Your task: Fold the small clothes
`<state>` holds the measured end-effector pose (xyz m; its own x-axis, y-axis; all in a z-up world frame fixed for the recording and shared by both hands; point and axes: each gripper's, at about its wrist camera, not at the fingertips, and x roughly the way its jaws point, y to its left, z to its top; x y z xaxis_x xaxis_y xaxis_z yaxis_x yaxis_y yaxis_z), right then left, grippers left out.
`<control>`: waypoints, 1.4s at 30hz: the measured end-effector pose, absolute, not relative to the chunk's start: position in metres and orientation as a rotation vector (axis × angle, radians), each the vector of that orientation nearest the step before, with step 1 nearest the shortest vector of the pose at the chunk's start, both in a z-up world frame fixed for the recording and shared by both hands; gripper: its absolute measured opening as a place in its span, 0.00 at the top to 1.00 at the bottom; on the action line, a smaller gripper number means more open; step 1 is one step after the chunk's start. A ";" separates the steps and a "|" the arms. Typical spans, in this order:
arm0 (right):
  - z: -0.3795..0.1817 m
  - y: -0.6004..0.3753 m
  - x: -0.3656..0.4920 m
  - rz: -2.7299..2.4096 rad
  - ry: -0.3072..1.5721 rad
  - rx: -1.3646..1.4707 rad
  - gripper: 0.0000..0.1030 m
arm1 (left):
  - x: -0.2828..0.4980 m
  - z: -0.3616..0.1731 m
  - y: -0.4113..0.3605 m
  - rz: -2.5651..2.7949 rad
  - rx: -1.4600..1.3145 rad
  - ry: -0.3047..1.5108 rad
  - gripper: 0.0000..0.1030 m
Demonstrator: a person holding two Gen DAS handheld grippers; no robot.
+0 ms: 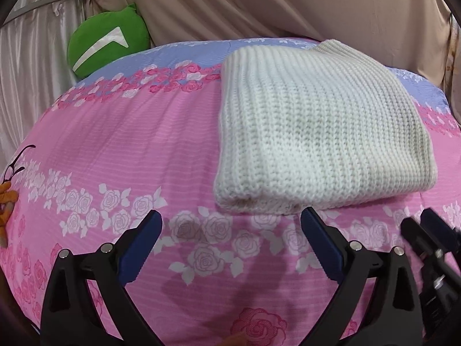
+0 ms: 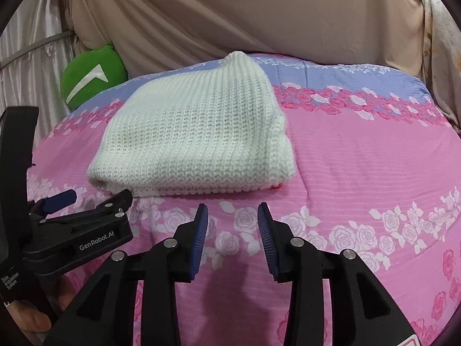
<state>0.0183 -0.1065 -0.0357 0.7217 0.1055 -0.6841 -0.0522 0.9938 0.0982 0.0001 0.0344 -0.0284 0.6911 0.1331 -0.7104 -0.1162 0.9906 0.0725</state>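
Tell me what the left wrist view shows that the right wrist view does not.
Only the left wrist view shows an orange object and thin black lines at the left edge of the bed.

Only the right wrist view shows the white lettering on the left gripper's black body and a small red spot under the knit's near right corner.

Both show the folded white knitted garment lying on the pink rose-printed bedsheet, the round green cushion, the beige curtain, and both open, empty grippers: left gripper, right gripper.

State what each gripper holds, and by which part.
Nothing. The left gripper and right gripper are both open and short of the folded knit.
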 end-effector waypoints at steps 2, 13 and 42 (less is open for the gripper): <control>-0.039 -0.104 0.019 0.083 0.780 0.074 0.59 | -0.003 -0.027 0.033 0.144 0.025 0.779 0.08; -0.043 -0.103 0.020 0.012 0.793 0.047 0.59 | -0.008 -0.026 0.028 0.151 0.040 0.765 0.08; -0.044 -0.089 0.022 -0.005 0.798 0.011 0.59 | -0.010 -0.025 0.016 0.175 0.114 0.759 0.08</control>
